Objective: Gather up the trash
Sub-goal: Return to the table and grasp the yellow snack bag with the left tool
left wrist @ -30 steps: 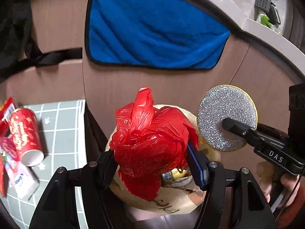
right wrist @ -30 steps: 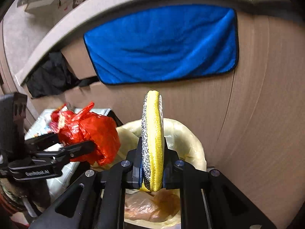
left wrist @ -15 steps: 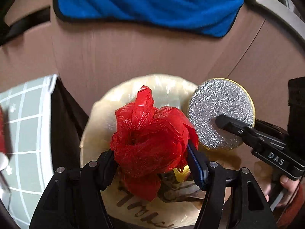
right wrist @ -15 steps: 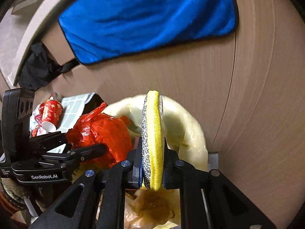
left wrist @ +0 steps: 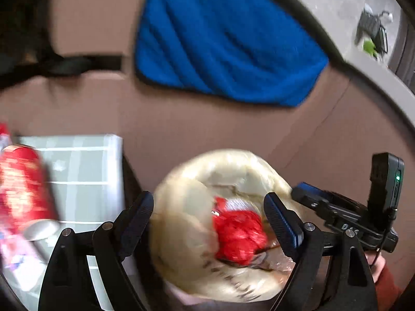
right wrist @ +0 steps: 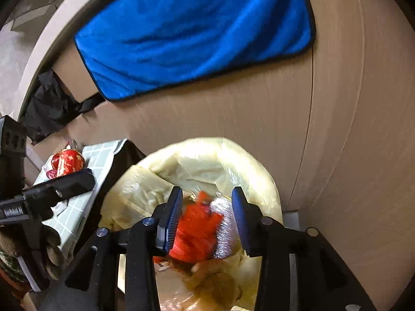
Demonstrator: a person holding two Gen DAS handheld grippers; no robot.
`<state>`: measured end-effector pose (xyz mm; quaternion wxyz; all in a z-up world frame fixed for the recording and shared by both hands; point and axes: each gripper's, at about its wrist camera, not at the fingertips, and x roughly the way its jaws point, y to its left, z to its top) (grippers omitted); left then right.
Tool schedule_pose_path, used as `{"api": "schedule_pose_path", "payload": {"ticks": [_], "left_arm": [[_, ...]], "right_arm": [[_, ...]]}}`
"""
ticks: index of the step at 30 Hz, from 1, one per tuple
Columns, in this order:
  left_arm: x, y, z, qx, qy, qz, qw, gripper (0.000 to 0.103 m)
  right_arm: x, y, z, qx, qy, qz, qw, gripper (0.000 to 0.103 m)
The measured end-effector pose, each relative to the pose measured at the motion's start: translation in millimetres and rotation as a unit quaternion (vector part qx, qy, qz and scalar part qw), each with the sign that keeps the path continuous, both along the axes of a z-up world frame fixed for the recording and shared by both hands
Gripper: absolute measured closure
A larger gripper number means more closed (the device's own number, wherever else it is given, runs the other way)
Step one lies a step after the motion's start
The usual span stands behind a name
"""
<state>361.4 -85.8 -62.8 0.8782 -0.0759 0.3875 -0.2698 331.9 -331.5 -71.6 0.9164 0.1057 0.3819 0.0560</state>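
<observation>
A bin with a cream liner stands below both grippers. A crumpled red plastic bag lies loose inside it. A round silver and yellow scouring pad sits beside the bag, blurred. My left gripper hovers over the bin's left rim, its jaws opening wide with nothing pressed between them. The jaws of my right gripper are opening above the bag and pad, and its pads touch neither. Each gripper shows in the other's view: the right, the left.
A low table with a grey checked cloth stands left of the bin, with a red paper cup and wrappers on it. A brown panel with a blue towel rises behind. A black cloth hangs at left.
Both grippers have let go: the red bag and the scouring pad have dropped into the bin. The left gripper has swung back left, bringing the table and cup into view.
</observation>
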Motion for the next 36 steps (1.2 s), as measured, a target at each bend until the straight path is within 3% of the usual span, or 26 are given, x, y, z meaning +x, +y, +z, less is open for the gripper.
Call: {"api": "schedule_pose_path", "payload": {"ticks": [6, 9, 11, 16, 18, 22, 25, 31, 34, 36], "left_arm": [[-30, 78, 28, 0.034, -0.067, 0.072, 0.9945, 0.016], [-44, 131, 33, 0.048, -0.08, 0.11, 0.9896, 0.016], [-52, 168, 33, 0.061, -0.081, 0.136, 0.9855, 0.016], [-61, 273, 10, 0.083, -0.041, 0.211, 0.973, 0.016], [-64, 306, -2, 0.069, -0.015, 0.243, 0.9673, 0.016], [-64, 364, -32, 0.012, 0.039, 0.323, 0.9457, 0.016], [-57, 374, -45, -0.001, 0.056, 0.337, 0.94, 0.016], [-32, 367, -64, 0.031, 0.082, 0.346, 0.9341, 0.02], [-32, 367, -64, 0.05, 0.08, 0.352, 0.9312, 0.031], [-33, 370, -64, 0.039, 0.082, 0.349, 0.9328, 0.048]], "right_arm": [[-19, 28, 31, -0.009, -0.04, -0.003, 0.999, 0.064], [-32, 60, 50, -0.038, -0.08, 0.0, 0.996, 0.064], [-34, 81, 57, -0.041, -0.088, 0.015, 0.995, 0.058], [-25, 136, 57, 0.02, -0.081, 0.079, 0.993, 0.057], [-22, 163, 54, 0.036, -0.078, 0.099, 0.991, 0.057], [-22, 211, 49, 0.032, -0.081, 0.124, 0.989, 0.057], [-24, 247, 44, 0.024, -0.073, 0.158, 0.984, 0.057], [-21, 287, 30, -0.005, -0.049, 0.197, 0.979, 0.057], [-24, 289, 30, -0.02, -0.05, 0.195, 0.979, 0.057], [-24, 287, 31, -0.026, -0.051, 0.191, 0.98, 0.057]]}}
